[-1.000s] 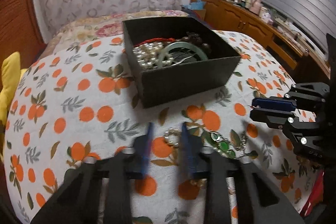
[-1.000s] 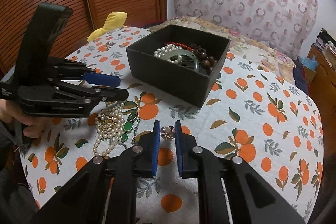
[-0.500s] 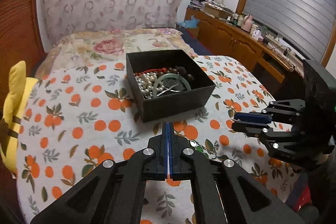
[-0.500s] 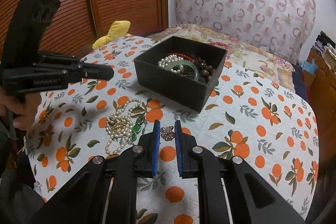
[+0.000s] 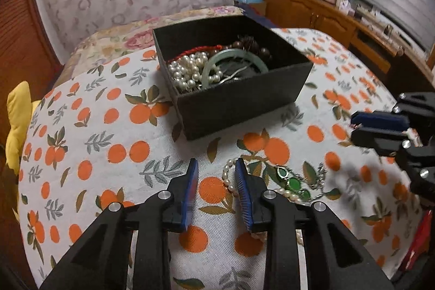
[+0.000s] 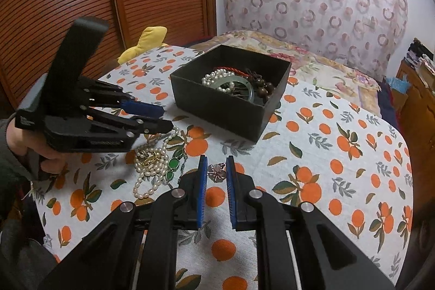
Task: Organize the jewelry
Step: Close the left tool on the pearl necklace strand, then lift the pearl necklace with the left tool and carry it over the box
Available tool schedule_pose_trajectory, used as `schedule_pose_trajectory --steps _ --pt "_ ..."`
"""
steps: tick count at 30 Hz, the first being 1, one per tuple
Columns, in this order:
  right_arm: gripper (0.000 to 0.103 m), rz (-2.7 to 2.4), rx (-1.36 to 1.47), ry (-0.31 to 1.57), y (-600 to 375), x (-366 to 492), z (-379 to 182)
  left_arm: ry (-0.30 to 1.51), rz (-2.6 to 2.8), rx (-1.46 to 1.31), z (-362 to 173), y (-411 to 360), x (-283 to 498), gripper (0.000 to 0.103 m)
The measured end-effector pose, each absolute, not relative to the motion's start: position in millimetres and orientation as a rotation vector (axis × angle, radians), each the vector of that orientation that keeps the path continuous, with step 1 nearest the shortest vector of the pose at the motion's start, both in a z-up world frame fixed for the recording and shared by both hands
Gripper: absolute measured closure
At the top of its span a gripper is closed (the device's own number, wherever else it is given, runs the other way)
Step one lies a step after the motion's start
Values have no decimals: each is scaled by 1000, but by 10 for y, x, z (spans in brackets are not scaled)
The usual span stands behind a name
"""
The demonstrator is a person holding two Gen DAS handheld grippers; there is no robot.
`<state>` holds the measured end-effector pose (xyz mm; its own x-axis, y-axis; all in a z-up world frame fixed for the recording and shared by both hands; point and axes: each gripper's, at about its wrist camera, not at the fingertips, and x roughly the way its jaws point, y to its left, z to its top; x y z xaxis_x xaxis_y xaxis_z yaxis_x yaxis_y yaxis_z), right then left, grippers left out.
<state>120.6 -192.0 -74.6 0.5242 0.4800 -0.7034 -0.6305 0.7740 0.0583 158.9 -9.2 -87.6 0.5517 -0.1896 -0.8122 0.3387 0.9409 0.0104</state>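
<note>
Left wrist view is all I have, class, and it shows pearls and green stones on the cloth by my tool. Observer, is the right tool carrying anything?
Observer: Yes. The right tool is shut on a small pinkish, flower-shaped brooch, which sits between its blue pads.
Operator: Does my own tool hide anything in that pile of pearls?
Observer: A gold piece lies tangled in the middle of the pearls, next to the green stones.
</note>
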Motion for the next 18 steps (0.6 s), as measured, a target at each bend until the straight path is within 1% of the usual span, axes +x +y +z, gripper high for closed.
schedule_pose_trajectory --steps 2,4,5,6,8,10,12,18 --pt "88 671 -215 770 -1921 1205 -745 924 -312 202 -881 -127 1590 78" --pt "88 671 -213 770 -1927 1204 -753 918 -322 214 -877 -156 1595 86" --pt "88 672 -213 770 -1929 1203 -753 917 -338 215 -878 -174 1596 97" --pt "88 672 -212 770 -1930 1202 -752 918 -351 219 -877 -194 1592 99" --pt "88 671 -214 771 -1930 1202 -751 916 -355 237 -873 -220 1572 100" --pt "88 669 -215 772 -1928 1201 -753 931 -384 185 -851 -184 1547 100" --pt "88 669 -216 770 -1931 1183 -751 903 -373 163 -755 -125 1472 100" --pt "88 669 -213 751 -1942 1137 -662 780 -397 79 -200 4 1155 100"
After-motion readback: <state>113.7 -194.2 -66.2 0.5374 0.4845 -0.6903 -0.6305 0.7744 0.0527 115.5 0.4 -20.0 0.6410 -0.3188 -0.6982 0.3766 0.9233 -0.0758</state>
